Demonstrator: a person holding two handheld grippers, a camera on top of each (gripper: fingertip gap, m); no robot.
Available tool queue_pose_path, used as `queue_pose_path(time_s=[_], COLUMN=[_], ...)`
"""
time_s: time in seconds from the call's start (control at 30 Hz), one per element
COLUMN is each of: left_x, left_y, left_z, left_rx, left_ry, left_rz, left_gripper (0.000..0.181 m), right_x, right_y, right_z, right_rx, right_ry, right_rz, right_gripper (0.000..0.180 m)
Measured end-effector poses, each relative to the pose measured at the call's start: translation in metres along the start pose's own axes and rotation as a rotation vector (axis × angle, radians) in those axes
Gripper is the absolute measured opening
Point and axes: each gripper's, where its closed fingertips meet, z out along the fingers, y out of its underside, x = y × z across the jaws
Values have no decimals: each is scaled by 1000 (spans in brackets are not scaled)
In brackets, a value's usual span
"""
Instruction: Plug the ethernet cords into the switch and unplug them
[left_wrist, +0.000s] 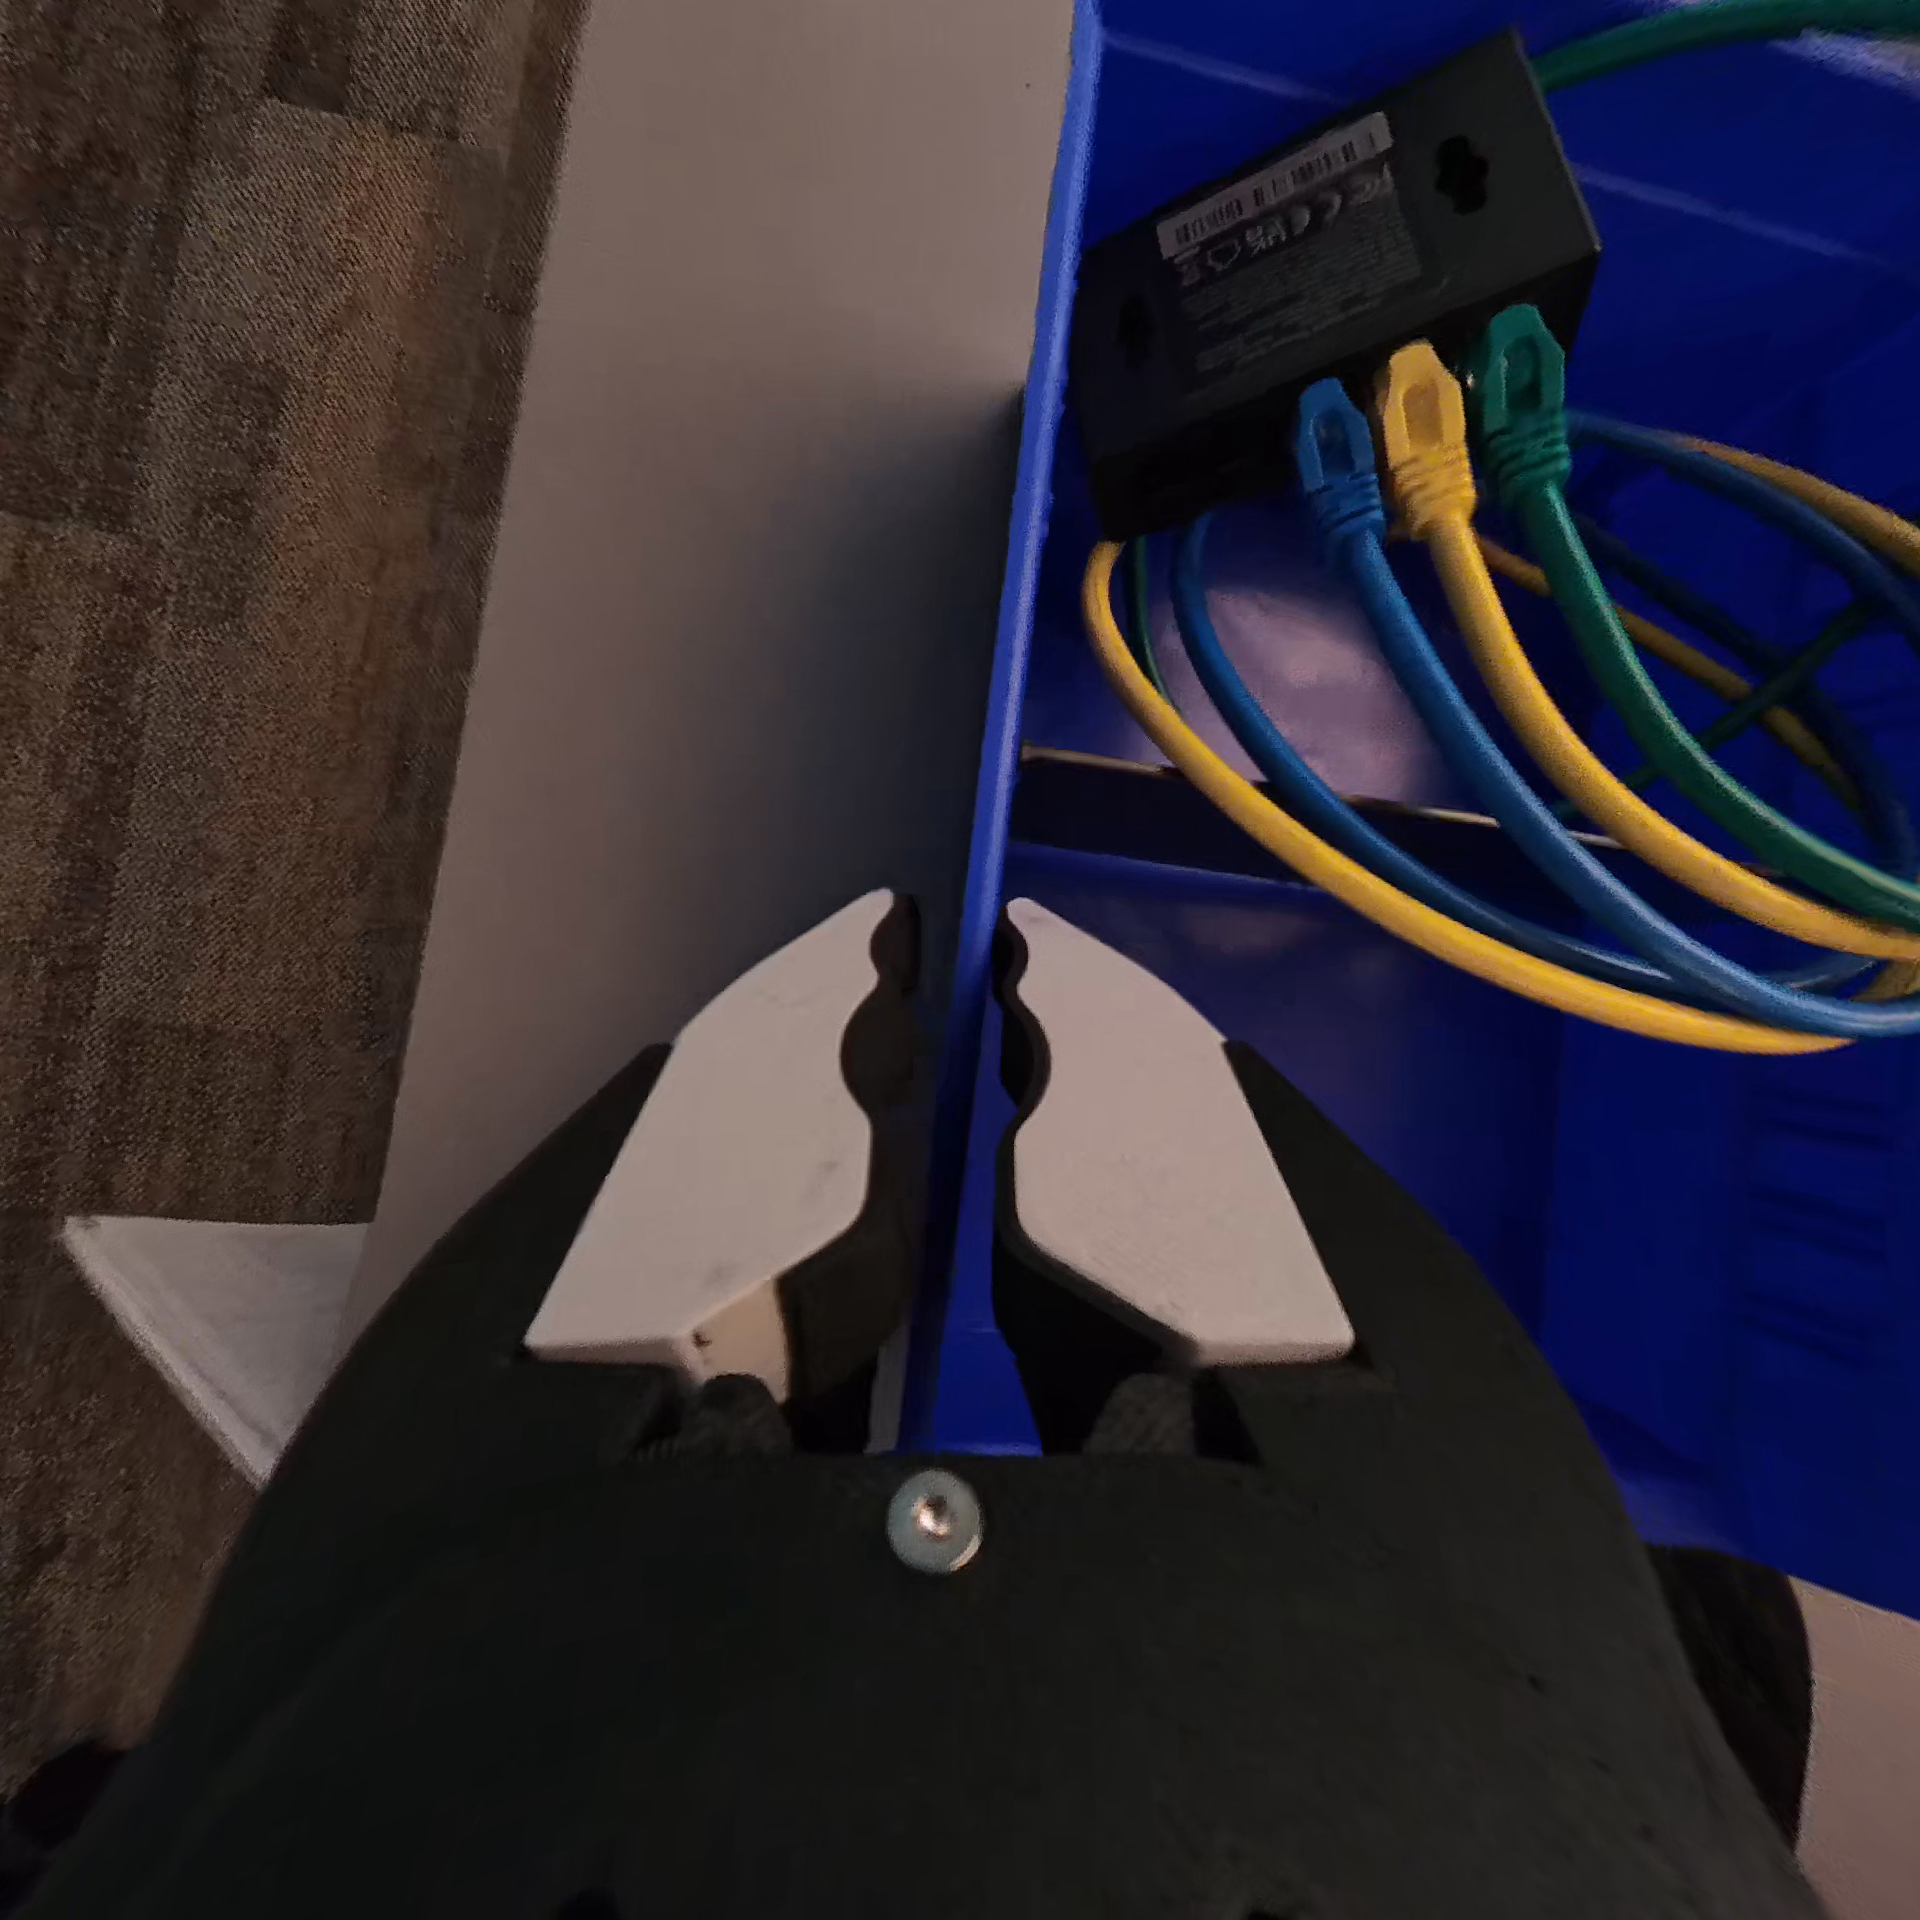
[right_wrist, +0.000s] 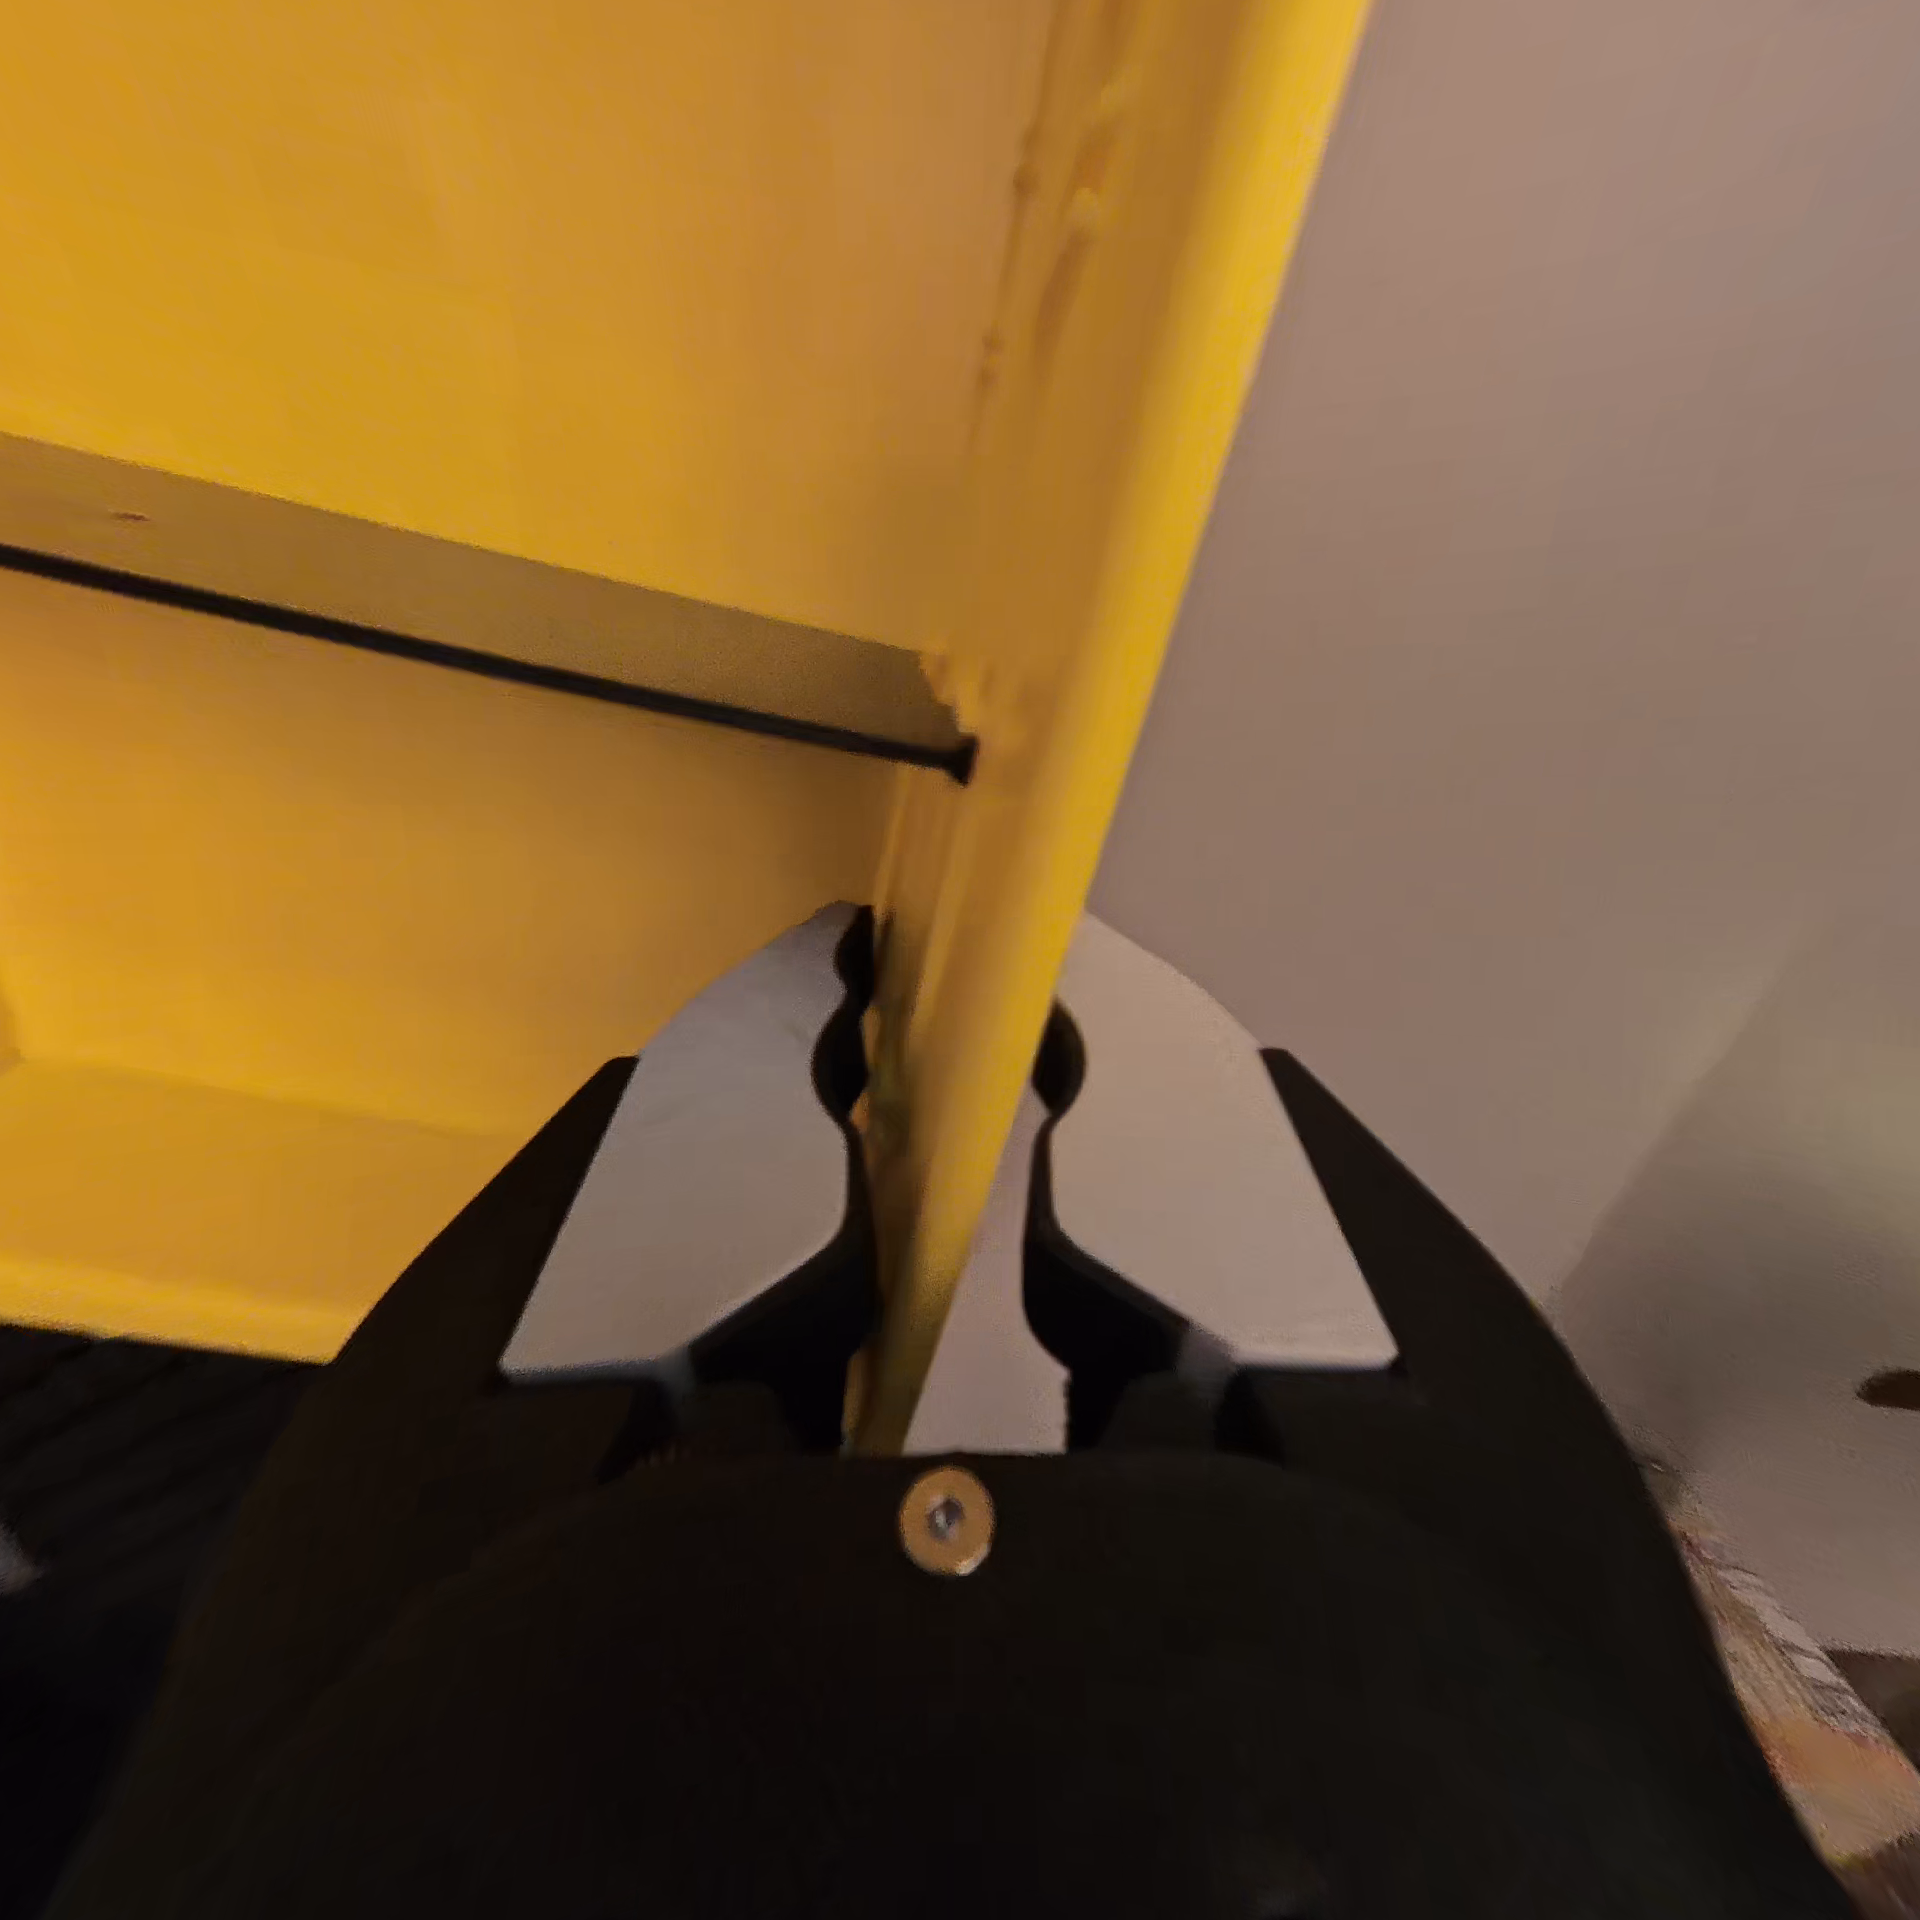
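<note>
- While my left gripper (left_wrist: 961, 925) pinches the blue bin (left_wrist: 1039, 582) wall, one black switch (left_wrist: 1330, 281) sits at one o'clock inside.
- Three cords plugged in: blue cord (left_wrist: 1340, 457), yellow cord (left_wrist: 1429, 447), green cord (left_wrist: 1522, 405).
- My right gripper (right_wrist: 961, 935) clamps one yellow bin (right_wrist: 1101, 623) wall.

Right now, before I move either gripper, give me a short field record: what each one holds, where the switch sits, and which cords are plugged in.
left gripper: shut on the blue bin side wall
right gripper: shut on the yellow bin side wall
switch: black, inside the blue bin, label side facing the camera
plugged in: blue cord, yellow cord, green cord, side by side
cord slack: looped in the blue bin
yellow bin contents: none visible
</note>
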Motion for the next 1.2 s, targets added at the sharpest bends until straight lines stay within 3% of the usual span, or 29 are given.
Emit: queue_pose_path(time_s=[0.07, 0.13, 0.23, 0.33, 0.4, 0.5, 0.6, 0.67, 0.77, 0.83, 1.0, 1.2], left_x=[-5, -9, -11, 17, 59, 144, 231, 287, 352, 373, 386, 373], left_y=[-6, -13, -29, -57, -78, -102, -113, -115, -108, -102, -46, 17], left_z=[-15, -42, -98, -169, -219, -273, -284, -277, -233, -189, -59, 21], left_rx=[133, 293, 486, 659, 786, 916, 903, 900, 826, 789, 571, 445], left_ry=[-14, -42, -94, -81, 5, 165, 233, 288, 301, 231, 75, 4], left_rz=[18, 52, 131, 225, 275, 360, 469, 504, 521, 495, 398, 301], left_gripper=[20, 27, 58, 82, 100, 118, 138, 144, 144, 144, 145, 144], right_x=[5, 8, 19, 27, 18, -37, -124, -179, -248, -285, -343, -350], right_y=[-6, -18, -15, -7, -9, -30, -58, -80, -117, -138, -160, -143], right_z=[-12, -39, -98, -169, -223, -302, -369, -391, -377, -344, -206, -74], right_rx=[139, 389, 727, 939, 1058, 1263, 1482, 1540, 1469, 1391, 1116, 926], right_ry=[83, 147, 306, 525, 603, 536, 415, 327, 239, 183, 80, 59], right_rz=[-27, -12, -1, -45, -43, -80, -193, -219, -242, -239, -208, -98], right_gripper=[41, 50, 64, 76, 85, 92, 95, 110, 128, 134, 137, 135])
